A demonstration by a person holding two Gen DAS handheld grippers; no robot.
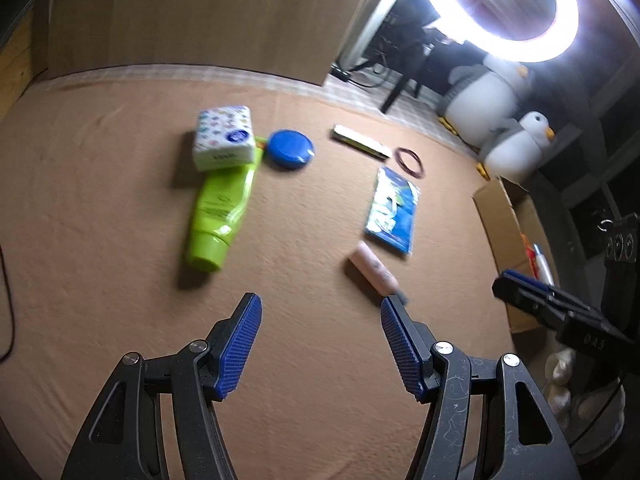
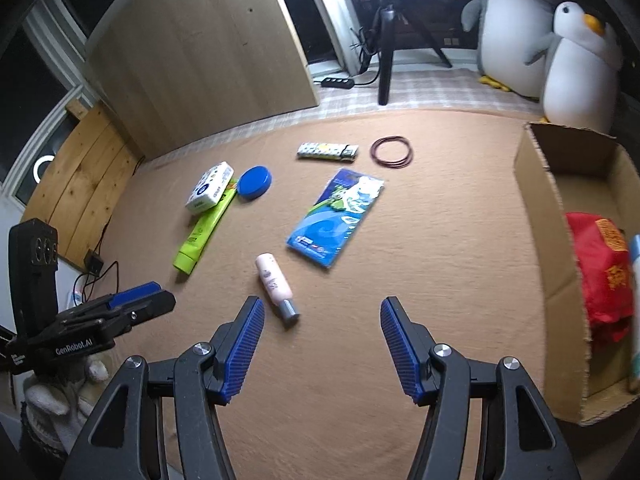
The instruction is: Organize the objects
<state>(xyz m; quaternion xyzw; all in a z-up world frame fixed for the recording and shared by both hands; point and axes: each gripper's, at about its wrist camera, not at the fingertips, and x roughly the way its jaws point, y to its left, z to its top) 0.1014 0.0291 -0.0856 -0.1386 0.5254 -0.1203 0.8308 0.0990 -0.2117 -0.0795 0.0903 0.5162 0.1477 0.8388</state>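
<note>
Left gripper (image 1: 321, 306) and right gripper (image 2: 322, 307) gape empty; brown cardboard box (image 2: 538, 216) cut off; red packet (image 2: 600, 276) partly hidden.

Home room, plush penguins (image 2: 576, 68), ring light (image 1: 504, 4) on tripod, tan carpet (image 2: 440, 260)
</note>
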